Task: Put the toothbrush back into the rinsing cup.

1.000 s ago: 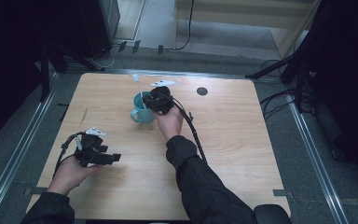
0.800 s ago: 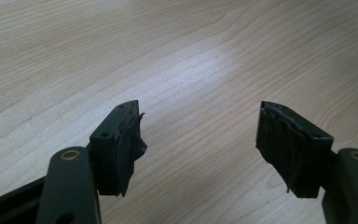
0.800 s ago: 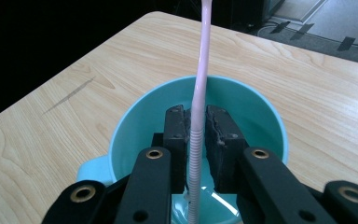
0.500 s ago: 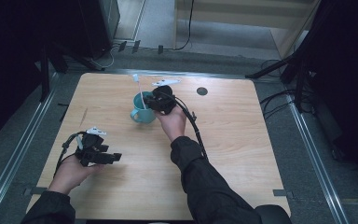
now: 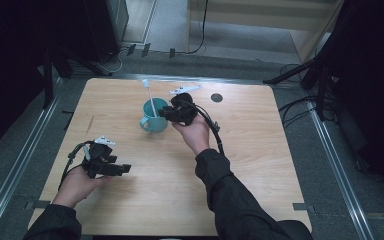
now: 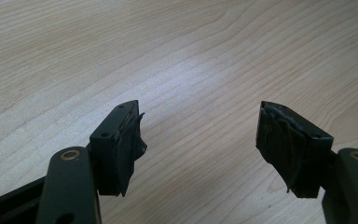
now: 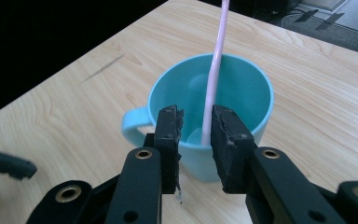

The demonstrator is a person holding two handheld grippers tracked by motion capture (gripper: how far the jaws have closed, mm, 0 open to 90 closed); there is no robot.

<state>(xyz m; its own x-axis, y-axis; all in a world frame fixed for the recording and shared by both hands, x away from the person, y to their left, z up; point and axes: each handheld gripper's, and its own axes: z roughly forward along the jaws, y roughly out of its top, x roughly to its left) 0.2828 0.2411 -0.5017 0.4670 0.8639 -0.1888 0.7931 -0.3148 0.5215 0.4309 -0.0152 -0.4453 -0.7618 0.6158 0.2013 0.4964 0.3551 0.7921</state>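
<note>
A teal mug (image 5: 152, 121) (image 7: 242, 86) stands upright at the middle back of the wooden table (image 5: 260, 150), handle to the left. A thin pale stick (image 5: 150, 100) (image 7: 216, 56) with a white head leans inside it and juts over the rim. My right gripper (image 5: 166, 113) (image 7: 196, 119) sits level with the mug's right side and points at it. Its jaws stand a narrow gap apart, with the stick behind them inside the mug. My left gripper (image 5: 121, 169) (image 6: 200, 126) rests near the front left, open wide over bare wood.
A small dark round hole (image 5: 216, 97) marks the table right of the right hand. Metal rails (image 5: 20, 165) run along both sides of the table. Cables and dark stands lie on the floor beyond the far edge.
My right gripper has drawn back a little to the right from the mug; the stick stays leaning in the mug. The left hand has not moved.
</note>
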